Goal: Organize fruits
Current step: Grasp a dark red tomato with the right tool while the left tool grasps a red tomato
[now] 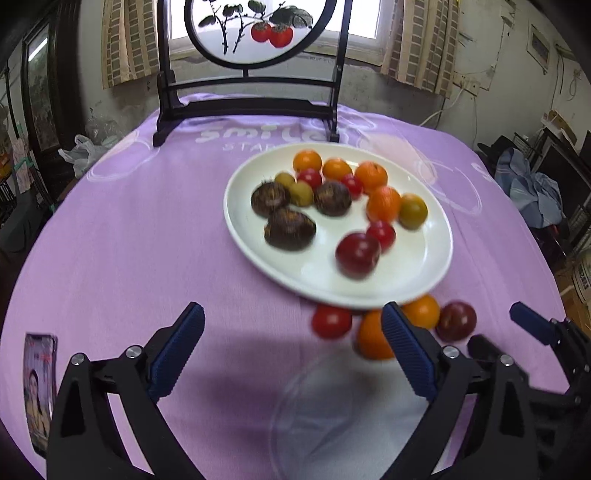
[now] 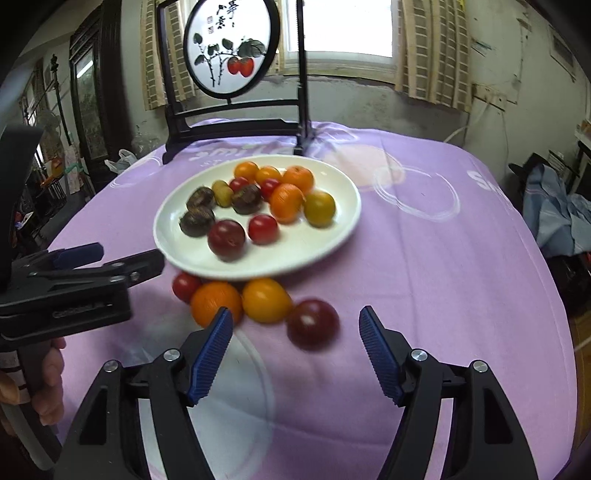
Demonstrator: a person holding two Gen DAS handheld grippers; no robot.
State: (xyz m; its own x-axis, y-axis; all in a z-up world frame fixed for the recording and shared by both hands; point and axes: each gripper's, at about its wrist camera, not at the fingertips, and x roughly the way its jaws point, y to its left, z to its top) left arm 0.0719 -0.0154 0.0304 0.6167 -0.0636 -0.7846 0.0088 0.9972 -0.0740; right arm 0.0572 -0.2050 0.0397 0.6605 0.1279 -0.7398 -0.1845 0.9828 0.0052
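Observation:
A white plate (image 1: 424, 269) (image 2: 332, 236) on the purple cloth holds oranges, small red tomatoes, green fruits, dark spiky fruits and a dark red plum (image 1: 357, 254) (image 2: 226, 238). In front of the plate lie a red tomato (image 1: 331, 322) (image 2: 185, 286), an orange (image 1: 371, 338) (image 2: 214, 301), a yellow-orange fruit (image 1: 423, 311) (image 2: 266, 300) and a dark red plum (image 1: 456, 320) (image 2: 313, 324). My left gripper (image 1: 293, 338) is open and empty, near the loose fruits. My right gripper (image 2: 297, 345) is open and empty, with the loose plum just ahead of its fingers.
A dark wooden stand with a round painted screen (image 1: 258, 33) (image 2: 231, 55) stands at the table's far side. A picture card (image 1: 38, 387) lies at the near left. The right gripper shows at the right edge of the left wrist view (image 1: 535, 325); the left gripper shows at left (image 2: 92, 266).

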